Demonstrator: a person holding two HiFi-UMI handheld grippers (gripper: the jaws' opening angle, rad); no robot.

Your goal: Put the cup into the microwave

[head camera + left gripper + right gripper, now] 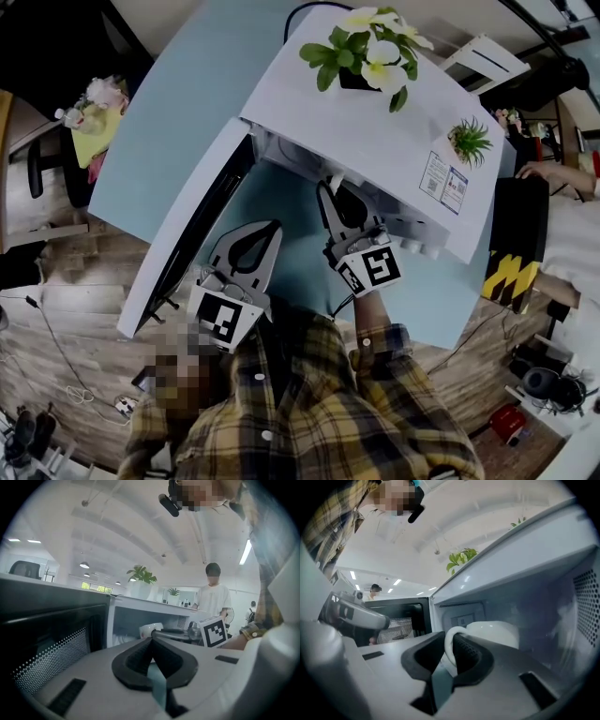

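Note:
A white cup [492, 634] sits within the cavity of the white microwave [375, 131]. My right gripper [450, 640] is shut on the cup's looped handle [448, 645], which stands between the black pads. In the head view the right gripper [330, 186] reaches into the microwave's opening, and the cup is mostly hidden there. The microwave door [183, 234] hangs wide open to the left. My left gripper [271, 227] hovers in front of the opening beside the door, shut with nothing in it. From the left gripper view [151, 641] the cup [150, 630] shows inside the cavity.
On top of the microwave stand a potted plant with white flowers [370, 47] and a small green plant [469, 141]. The microwave rests on a light blue table [169, 103]. Another person [562, 216] is at the right, by a black-and-yellow panel [511, 253].

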